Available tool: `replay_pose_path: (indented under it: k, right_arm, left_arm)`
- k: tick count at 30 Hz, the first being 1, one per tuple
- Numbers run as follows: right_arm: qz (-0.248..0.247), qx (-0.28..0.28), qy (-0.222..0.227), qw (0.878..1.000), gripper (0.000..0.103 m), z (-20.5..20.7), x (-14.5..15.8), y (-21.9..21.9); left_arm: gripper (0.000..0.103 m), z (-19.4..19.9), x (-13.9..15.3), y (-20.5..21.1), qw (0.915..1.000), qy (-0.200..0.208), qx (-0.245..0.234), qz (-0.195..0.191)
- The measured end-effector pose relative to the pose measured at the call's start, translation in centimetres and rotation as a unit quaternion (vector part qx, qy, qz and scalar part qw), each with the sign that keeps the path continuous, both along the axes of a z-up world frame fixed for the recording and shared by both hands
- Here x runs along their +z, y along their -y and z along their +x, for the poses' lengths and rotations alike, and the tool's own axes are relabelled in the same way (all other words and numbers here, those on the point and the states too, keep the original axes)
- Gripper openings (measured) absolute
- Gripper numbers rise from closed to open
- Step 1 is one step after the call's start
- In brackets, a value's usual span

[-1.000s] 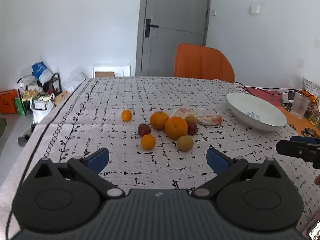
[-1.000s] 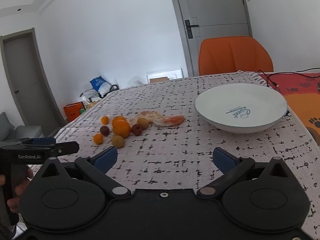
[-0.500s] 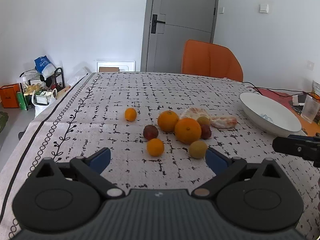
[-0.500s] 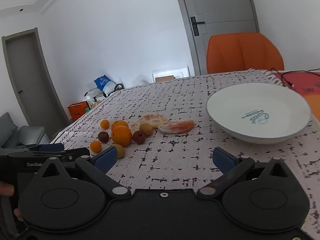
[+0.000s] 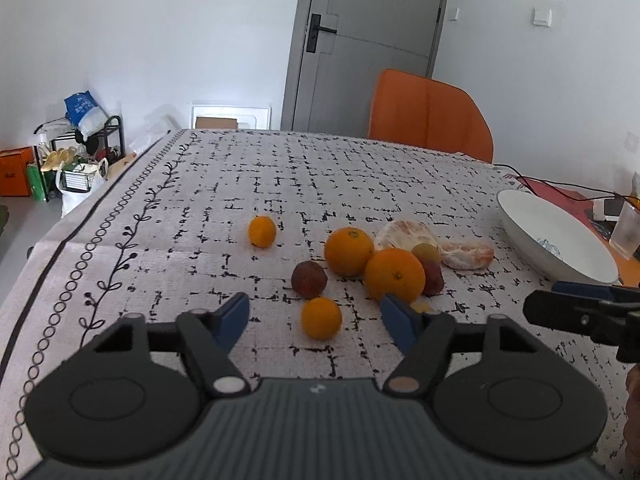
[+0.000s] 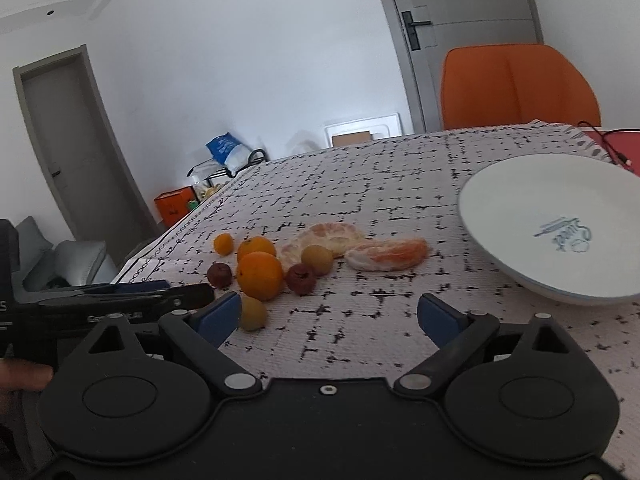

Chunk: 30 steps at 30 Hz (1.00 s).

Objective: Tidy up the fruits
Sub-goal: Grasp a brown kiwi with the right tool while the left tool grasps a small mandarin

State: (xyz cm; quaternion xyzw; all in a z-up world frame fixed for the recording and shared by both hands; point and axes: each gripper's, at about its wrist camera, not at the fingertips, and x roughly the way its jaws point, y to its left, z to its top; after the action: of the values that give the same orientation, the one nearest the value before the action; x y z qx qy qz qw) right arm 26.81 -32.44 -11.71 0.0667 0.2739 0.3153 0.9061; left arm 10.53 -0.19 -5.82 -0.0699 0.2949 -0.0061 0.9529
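The table (image 5: 280, 184) carries a patterned cloth (image 6: 360, 184). On it lie clustered oranges (image 5: 394, 274), small fruits (image 5: 309, 279), peeled segments (image 6: 386, 255) and, well apart, a white bowl (image 6: 520, 216).

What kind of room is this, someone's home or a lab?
Most likely a home dining area: a table with a patterned tablecloth, an orange chair pulled up to it, loose fruit beside a white bowl, and a grey sofa nearby.

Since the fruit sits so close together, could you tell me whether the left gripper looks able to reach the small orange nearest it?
Probably yes: the left gripper is open, and the small orange sits between its fingertips, apart from other fruit.
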Motion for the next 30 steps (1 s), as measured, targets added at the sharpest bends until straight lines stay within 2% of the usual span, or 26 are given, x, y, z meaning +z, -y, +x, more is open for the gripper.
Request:
replay_pose_path:
  k: [6,9,10,11,13,24,27,29,30]
  right_arm:
    - [-0.003,0.008,-0.008,1.000,0.092,0.4,-0.1,-1.4]
    - [-0.003,0.016,-0.013,1.000,0.091,0.6,-0.2,-2.3]
    - [-0.003,0.019,-0.014,1.000,0.088,0.7,-0.2,-2.5]
    - [-0.009,0.021,-0.012,1.000,0.086,0.7,-0.2,-2.9]
    - [-0.023,0.026,-0.004,0.999,0.084,0.6,-0.2,-3.7]
    - [-0.033,0.060,-0.014,0.998,0.076,0.7,-0.5,-6.6]
    - [-0.039,0.067,-0.016,0.997,0.059,0.9,-0.9,-7.5]
    - [-0.041,0.067,-0.024,0.997,0.029,1.1,-1.3,-7.8]
    - [-0.040,0.064,-0.023,0.997,0.027,1.2,-1.3,-7.8]
  left_arm:
    - [0.057,1.0,-0.9,-0.2,0.9998,-0.018,-0.012,-0.002]
    - [0.036,1.1,-0.9,-0.3,0.9997,-0.020,-0.016,0.000]
    - [0.025,1.1,-0.8,-0.4,0.9996,-0.023,-0.016,0.000]
    - [0.022,1.1,-0.7,-0.6,0.9995,-0.026,-0.018,-0.003]
    - [0.022,0.9,-0.5,-0.9,0.9994,-0.025,-0.021,-0.008]
    - [0.022,-0.7,0.0,-3.0,0.9997,-0.021,0.002,-0.008]
    - [0.022,-1.1,0.2,-3.3,0.9997,-0.020,0.007,-0.010]
    - [0.022,-1.3,0.5,-3.4,0.9997,-0.018,0.006,-0.012]
    - [0.022,-1.4,0.6,-3.4,0.9998,-0.015,0.006,-0.012]
